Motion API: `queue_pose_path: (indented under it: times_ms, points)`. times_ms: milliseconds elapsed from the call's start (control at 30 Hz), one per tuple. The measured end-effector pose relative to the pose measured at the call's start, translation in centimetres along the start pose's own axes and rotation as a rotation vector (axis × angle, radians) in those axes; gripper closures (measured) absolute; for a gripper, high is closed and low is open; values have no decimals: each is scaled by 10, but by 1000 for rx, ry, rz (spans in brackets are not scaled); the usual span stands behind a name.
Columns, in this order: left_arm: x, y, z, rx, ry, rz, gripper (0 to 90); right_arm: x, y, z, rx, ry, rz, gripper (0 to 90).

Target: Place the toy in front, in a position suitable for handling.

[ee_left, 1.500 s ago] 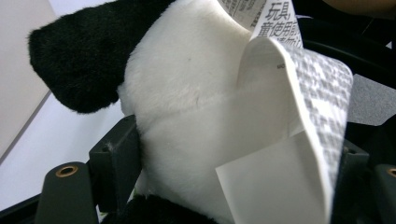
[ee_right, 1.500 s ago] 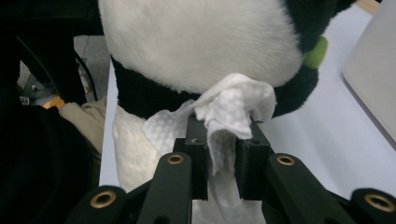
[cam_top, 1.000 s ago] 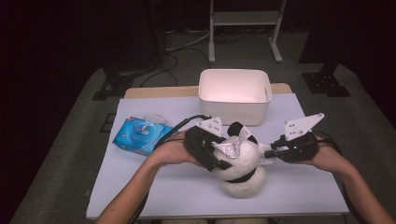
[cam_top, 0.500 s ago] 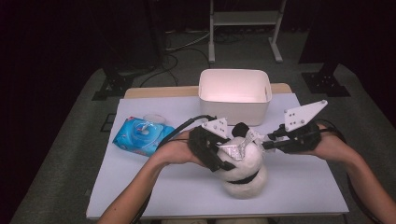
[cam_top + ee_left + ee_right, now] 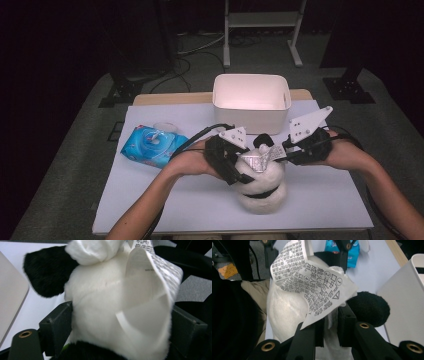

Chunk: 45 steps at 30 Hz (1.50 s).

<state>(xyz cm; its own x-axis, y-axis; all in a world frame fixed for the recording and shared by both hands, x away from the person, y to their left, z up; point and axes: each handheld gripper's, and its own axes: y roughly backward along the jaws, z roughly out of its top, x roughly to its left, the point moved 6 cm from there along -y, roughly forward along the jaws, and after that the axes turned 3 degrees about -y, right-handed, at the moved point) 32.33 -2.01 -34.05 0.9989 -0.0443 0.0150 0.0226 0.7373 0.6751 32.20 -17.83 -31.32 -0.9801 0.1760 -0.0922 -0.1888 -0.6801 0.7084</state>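
The left claw (image 5: 245,167) sits at the centre of the high view with its black jaws spread wide on either flank of the soft white-and-black plush toy (image 5: 262,182). In the left gripper view the two pads (image 5: 58,325) press into the white fur, and the jaws have just been opening a little, with the toy between them. The right claw (image 5: 280,154), right of centre in the high view, is pinched nearly shut on the white printed paper care tag (image 5: 312,290). In the right gripper view its jaws meet at the tag's lower edge, beside a fold of white cloth.

The plush toy stands on the white table top (image 5: 165,200) in the lower middle of the high view, its black ear (image 5: 368,308) toward the bin. It looks light and very squashy, so a grip will sink in and can slide on the fur. The wide round body gives the surest hold, taken across its sides. The tag is thin and creased and would probably tear or pull at its stitching if tugged hard, so it is best pinched close to its root.

Behind the toy, at upper centre, stands an empty white rectangular plastic bin (image 5: 251,114). At the left lies a blue soft pack of wet wipes (image 5: 152,145).
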Motion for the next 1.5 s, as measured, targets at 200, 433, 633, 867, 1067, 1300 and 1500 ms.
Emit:
queue_pose_path:
  times_ms: [200, 433, 633, 867, 1067, 1300, 1500]
  points:
    - [3, 12, -5, -43, 19, 35, 137, -3, 7, -13, 21, -21, -33, 780]
    - [5, 21, -13, -93, 42, 53, 130, -3, 12, -22, 4, -44, -36, 780]
    - [4, 26, -18, -107, 53, 64, 125, -3, 14, -25, 11, -46, -42, 780]
    - [6, 20, -32, -99, 87, 63, 119, -4, 19, -33, 16, -58, -71, 779]
    - [7, 14, -35, -95, 97, 51, 117, -5, 22, -39, 17, -71, -82, 778]
    - [5, 5, -42, -66, 106, 24, 116, -4, 24, -42, 13, -80, -84, 777]
    - [4, -6, -45, -65, 109, 12, 117, -3, 24, -42, 10, -80, -84, 777]
